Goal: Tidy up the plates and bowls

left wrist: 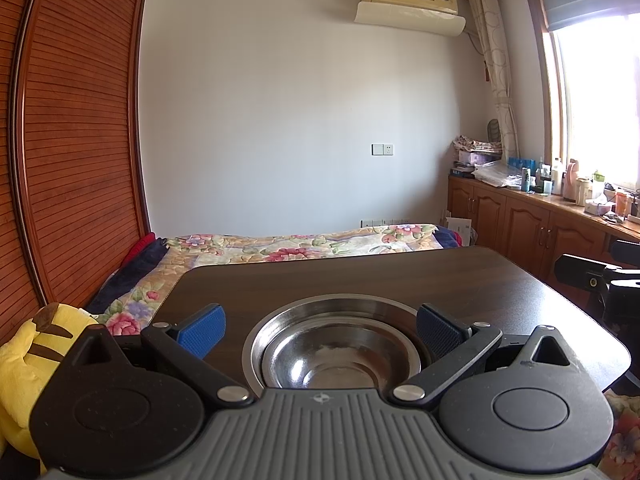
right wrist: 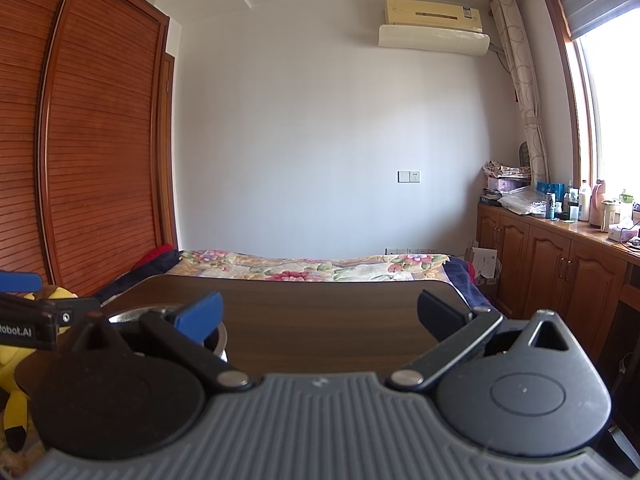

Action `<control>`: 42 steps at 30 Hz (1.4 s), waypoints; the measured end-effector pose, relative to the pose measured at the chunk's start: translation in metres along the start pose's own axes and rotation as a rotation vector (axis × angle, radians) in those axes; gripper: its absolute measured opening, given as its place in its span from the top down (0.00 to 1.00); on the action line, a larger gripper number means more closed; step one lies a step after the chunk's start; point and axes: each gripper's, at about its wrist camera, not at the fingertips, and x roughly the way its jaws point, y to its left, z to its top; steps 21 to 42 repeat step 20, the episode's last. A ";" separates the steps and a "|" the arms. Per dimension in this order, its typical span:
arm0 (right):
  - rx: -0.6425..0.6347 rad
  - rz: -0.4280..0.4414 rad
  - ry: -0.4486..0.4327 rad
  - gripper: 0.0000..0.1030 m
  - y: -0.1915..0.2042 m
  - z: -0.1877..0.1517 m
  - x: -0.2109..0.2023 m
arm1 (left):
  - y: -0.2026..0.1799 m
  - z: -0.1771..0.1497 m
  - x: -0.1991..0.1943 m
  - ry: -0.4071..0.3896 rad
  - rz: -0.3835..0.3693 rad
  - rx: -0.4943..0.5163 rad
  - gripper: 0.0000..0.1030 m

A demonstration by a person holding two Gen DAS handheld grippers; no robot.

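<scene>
A shiny steel bowl [left wrist: 338, 354] sits inside a wider steel plate [left wrist: 256, 340] on the dark wooden table [left wrist: 400, 276], close to its near edge. My left gripper [left wrist: 320, 330] is open, and its blue-padded fingers [left wrist: 202, 330] stand on either side of the stacked pair without touching it. In the right wrist view, my right gripper [right wrist: 320, 316] is open over bare table [right wrist: 320, 304] with nothing between its fingers. The steel plate's rim [right wrist: 128, 314] shows behind that gripper's left finger, and part of the left gripper [right wrist: 24, 304] shows at the far left.
A bed with a floral quilt [left wrist: 280, 250] lies beyond the table. A yellow plush toy [left wrist: 28, 356] sits left of the table. A slatted wooden wardrobe [left wrist: 80, 140] stands on the left. Low cabinets [left wrist: 520, 220] crowded with bottles run along the right, and a black camera mount [left wrist: 600, 280] stands off the table's right edge.
</scene>
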 end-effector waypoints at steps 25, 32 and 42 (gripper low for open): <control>0.001 -0.002 0.007 0.00 0.003 0.000 0.003 | 0.000 -0.001 -0.002 0.003 -0.002 -0.003 0.00; 0.001 -0.002 0.007 0.00 0.003 0.000 0.003 | 0.000 -0.001 -0.002 0.003 -0.002 -0.003 0.00; 0.001 -0.002 0.007 0.00 0.003 0.000 0.003 | 0.000 -0.001 -0.002 0.003 -0.002 -0.003 0.00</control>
